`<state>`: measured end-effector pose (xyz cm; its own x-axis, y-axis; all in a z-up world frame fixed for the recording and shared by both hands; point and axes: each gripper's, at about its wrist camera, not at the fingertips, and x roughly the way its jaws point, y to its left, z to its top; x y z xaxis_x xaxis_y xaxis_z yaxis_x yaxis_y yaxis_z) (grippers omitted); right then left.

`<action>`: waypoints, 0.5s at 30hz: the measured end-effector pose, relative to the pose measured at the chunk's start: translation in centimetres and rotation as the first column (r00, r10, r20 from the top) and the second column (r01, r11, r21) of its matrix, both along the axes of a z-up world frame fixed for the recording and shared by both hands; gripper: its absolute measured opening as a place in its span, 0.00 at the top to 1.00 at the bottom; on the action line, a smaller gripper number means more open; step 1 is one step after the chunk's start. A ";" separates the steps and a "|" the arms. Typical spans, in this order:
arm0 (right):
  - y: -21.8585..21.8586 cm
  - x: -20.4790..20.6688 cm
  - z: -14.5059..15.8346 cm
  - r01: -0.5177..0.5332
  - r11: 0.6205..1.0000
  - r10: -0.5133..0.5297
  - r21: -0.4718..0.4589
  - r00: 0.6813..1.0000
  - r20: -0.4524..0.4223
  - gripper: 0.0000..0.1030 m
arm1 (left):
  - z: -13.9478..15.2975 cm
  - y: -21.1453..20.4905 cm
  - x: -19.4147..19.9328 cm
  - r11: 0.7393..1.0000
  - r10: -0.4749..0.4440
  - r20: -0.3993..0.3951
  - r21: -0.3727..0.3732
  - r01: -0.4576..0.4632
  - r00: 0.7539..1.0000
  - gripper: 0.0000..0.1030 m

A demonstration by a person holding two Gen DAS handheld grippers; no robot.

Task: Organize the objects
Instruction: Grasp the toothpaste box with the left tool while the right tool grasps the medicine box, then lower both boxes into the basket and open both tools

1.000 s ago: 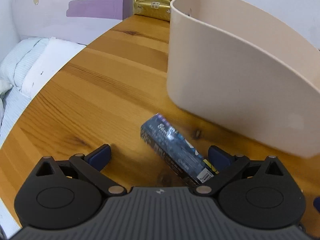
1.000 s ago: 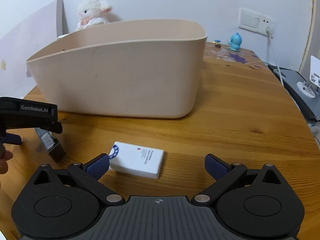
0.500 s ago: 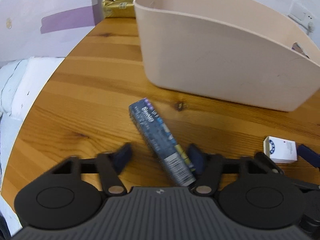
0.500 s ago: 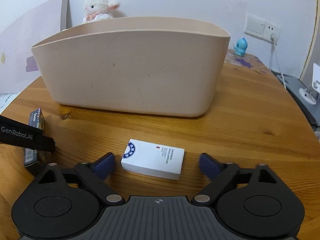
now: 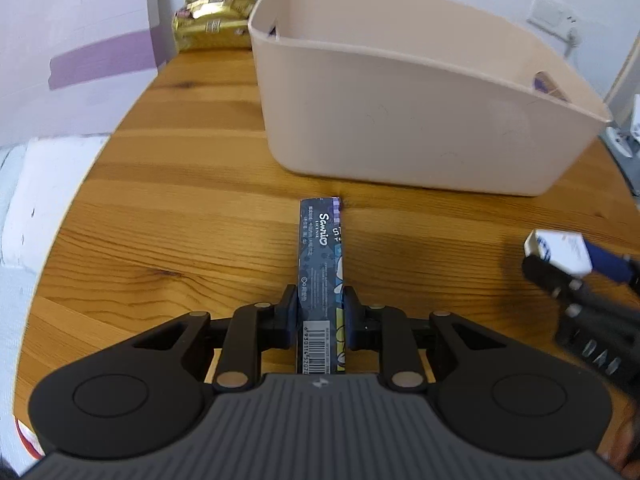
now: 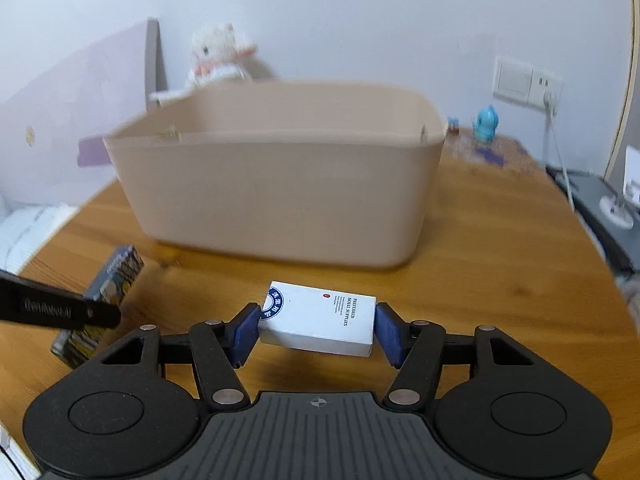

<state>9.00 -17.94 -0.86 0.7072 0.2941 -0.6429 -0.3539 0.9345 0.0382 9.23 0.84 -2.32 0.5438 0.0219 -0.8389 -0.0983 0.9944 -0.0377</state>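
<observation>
My left gripper [image 5: 320, 312] is shut on a long dark blue box [image 5: 321, 256] with a barcode, which points toward the beige bin [image 5: 420, 120]. My right gripper [image 6: 316, 330] is shut on a white box [image 6: 320, 318] with a blue logo, held a little above the wooden table [image 6: 500, 264] in front of the bin [image 6: 280, 196]. The dark box [image 6: 116, 276] and the left gripper's finger [image 6: 56, 310] show at the left of the right wrist view. The white box [image 5: 560, 250] shows at the right of the left wrist view.
A gold packet [image 5: 208, 26] lies on the table behind the bin's left end. A white plush toy [image 6: 218, 54] stands behind the bin. A blue figurine [image 6: 486, 122] and a wall socket [image 6: 528, 88] are at the back right. White bedding [image 5: 36, 184] lies beyond the table's left edge.
Both grippers have closed: the left on the dark blue box, now straight between its fingers, the right on the white box, which has lifted slightly off the table.
</observation>
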 end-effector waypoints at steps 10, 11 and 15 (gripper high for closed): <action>-1.5 -0.1 7.6 -0.026 0.997 0.014 0.074 0.987 0.158 0.43 | 6.3 0.8 -2.7 0.999 -0.040 0.180 0.011 0.039 0.983 0.76; -1.4 0.2 8.2 -0.027 0.997 0.014 0.077 0.985 0.172 0.43 | 7.1 0.7 -2.6 0.999 -0.042 0.205 0.019 0.039 0.978 0.76; -0.8 2.1 10.0 -0.025 0.996 0.006 0.086 0.977 0.215 0.43 | 9.2 0.4 -0.7 0.999 -0.022 0.278 0.051 0.008 0.960 0.76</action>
<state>11.06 -18.76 9.14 0.8205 0.3547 -0.4483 -0.3774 0.9251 0.0411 8.54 1.27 6.93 0.7563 0.0486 -0.6524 -0.0755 0.9971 -0.0132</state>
